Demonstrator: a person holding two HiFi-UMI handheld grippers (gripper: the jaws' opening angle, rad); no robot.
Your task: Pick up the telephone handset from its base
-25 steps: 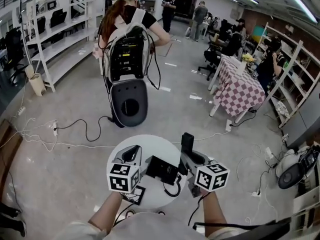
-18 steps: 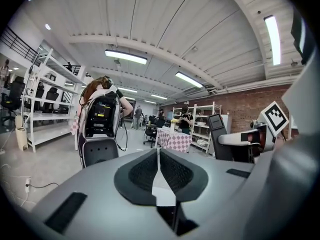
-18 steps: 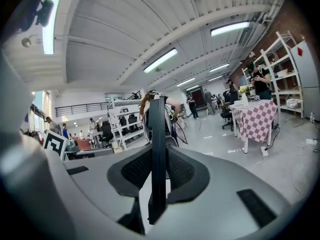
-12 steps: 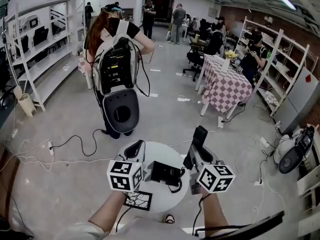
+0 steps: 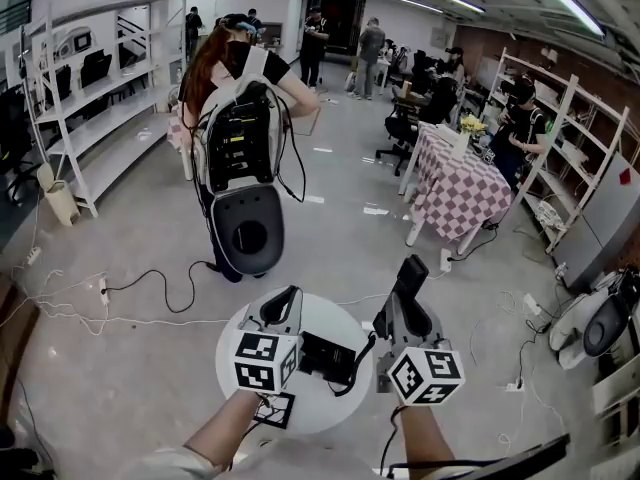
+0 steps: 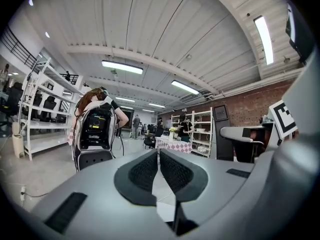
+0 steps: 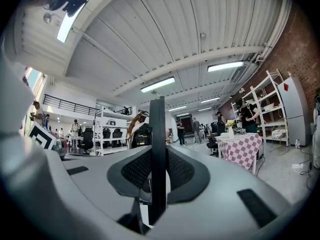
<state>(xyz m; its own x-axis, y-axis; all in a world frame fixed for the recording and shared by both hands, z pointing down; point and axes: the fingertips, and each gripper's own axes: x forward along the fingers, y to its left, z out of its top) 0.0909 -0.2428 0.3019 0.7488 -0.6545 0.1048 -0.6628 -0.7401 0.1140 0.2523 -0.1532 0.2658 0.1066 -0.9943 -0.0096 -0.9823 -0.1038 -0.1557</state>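
Right gripper (image 5: 400,316) is clamped on the black telephone handset (image 5: 409,278), its two pads pressed flat against the handset's sides. In the right gripper view the handset shows edge-on as a thin dark bar standing upright between them. From the head view its long axis runs out of the jaws upward and away from the person, tipped a little to the right, with the free end pointing toward the far room. It hangs clear of the base, above the right rim of the table. Left gripper (image 5: 288,300) is just to the left with its pads drawn together and nothing between them (only a sliver of floor shows through). Below both lies the round white table (image 5: 330,313). The black base (image 5: 326,358) sits on it between the two grippers, and a curly cord (image 5: 352,376) loops from the base up toward the handset. Loose cables (image 5: 150,278) trail across the grey floor beyond the table. Farther off a person with a large backpack (image 5: 240,148) stands facing away. A checkered table (image 5: 462,193) is at the right, and white shelves (image 5: 100,98) line the left wall.
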